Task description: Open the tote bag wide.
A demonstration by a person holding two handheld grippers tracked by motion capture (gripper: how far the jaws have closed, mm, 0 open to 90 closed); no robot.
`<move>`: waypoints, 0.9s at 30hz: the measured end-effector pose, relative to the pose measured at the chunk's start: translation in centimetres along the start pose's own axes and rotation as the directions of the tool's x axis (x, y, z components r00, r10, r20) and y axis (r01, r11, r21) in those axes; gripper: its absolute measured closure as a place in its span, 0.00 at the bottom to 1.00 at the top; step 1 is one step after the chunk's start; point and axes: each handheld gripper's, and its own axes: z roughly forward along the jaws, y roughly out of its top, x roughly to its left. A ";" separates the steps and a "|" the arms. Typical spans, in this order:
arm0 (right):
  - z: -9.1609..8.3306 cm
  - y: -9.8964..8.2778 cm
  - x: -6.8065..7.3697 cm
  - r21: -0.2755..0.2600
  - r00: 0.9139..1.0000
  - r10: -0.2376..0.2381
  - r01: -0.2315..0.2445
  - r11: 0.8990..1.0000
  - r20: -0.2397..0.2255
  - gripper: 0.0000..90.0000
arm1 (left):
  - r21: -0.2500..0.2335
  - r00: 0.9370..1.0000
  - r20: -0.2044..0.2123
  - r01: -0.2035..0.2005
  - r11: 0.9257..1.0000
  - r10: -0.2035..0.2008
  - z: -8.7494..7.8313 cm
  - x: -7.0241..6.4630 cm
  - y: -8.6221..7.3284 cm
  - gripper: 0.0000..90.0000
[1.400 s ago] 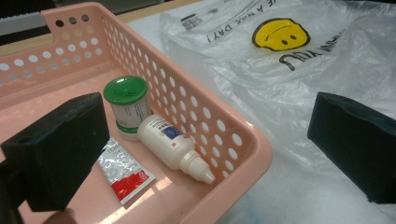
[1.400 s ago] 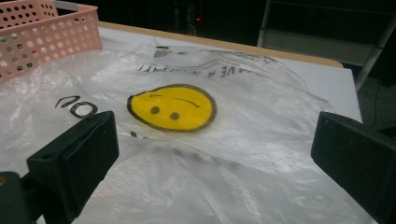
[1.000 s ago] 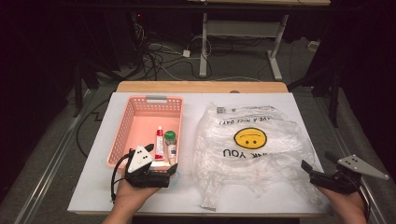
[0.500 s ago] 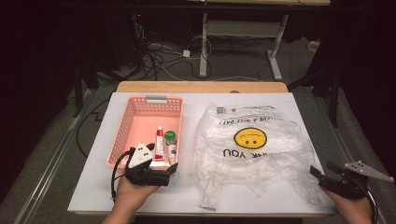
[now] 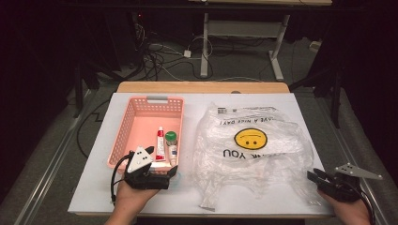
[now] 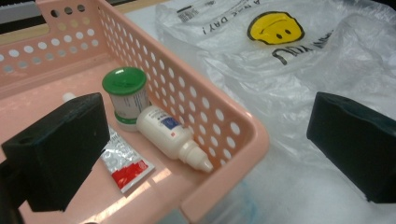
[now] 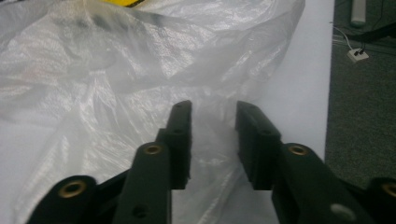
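A pink perforated basket (image 5: pixel 157 99) (image 6: pixel 219 121) holds a red-and-white tube (image 5: pixel 160 143) (image 6: pixel 126 163), a green-capped jar (image 5: pixel 171 136) (image 6: pixel 125 93) and a white dropper bottle (image 5: pixel 173 153) (image 6: pixel 170 135). To its right lies a crumpled clear plastic bag (image 5: pixel 253 154) (image 6: pixel 289 70) (image 7: pixel 140 60) printed with a yellow smiley. My left gripper (image 5: pixel 162 164) (image 6: pixel 205 130) is open and straddles the basket's near right corner. At the bag's near right corner, my right gripper (image 5: pixel 313 176) (image 7: pixel 212 112) has just been closing its jaws. Bag film lies between them, with a gap still showing.
Everything rests on a white board (image 5: pixel 94 187) over a wooden table (image 5: pixel 202 86). The board's right edge (image 7: pixel 317 70) runs close beside my right gripper, with grey floor beyond. Cables and desk legs (image 5: pixel 204 51) sit on the floor behind the table.
My right gripper has sunk and edged left onto the bag's corner, and its jaws have narrowed. The left gripper and the basket have stayed put.
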 end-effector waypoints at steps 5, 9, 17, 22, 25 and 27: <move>0.2 0.1 0.8 0.009 0.999 -0.042 0.042 0.999 -0.024 0.95 | -0.041 1.000 -0.002 -0.014 0.999 0.014 -0.6 0.0 -0.2 0.00; 0.1 0.4 2.0 0.004 0.996 -0.074 0.075 0.997 -0.045 0.97 | -0.047 1.000 0.003 -0.007 0.999 0.008 -0.7 0.2 -0.3 0.00; 0.0 0.7 5.5 -0.002 0.983 -0.140 0.141 0.990 -0.118 0.98 | -0.061 1.000 0.021 0.017 0.998 -0.016 -0.6 0.3 -0.3 0.00; -0.3 -0.3 8.0 0.017 0.961 -0.209 0.216 0.976 -0.183 0.98 | -0.063 0.999 0.022 0.026 0.998 -0.024 -0.6 0.3 -0.2 0.00; -0.6 -0.3 8.7 0.008 0.954 -0.225 0.231 0.973 -0.199 0.97 | -0.066 1.000 0.016 0.018 0.998 -0.017 -0.7 0.3 -0.2 0.00; -1.1 0.0 8.6 -0.022 0.958 -0.207 0.207 0.978 -0.197 0.87 | -0.070 1.000 0.014 0.018 0.997 -0.017 -0.8 0.2 -0.1 0.00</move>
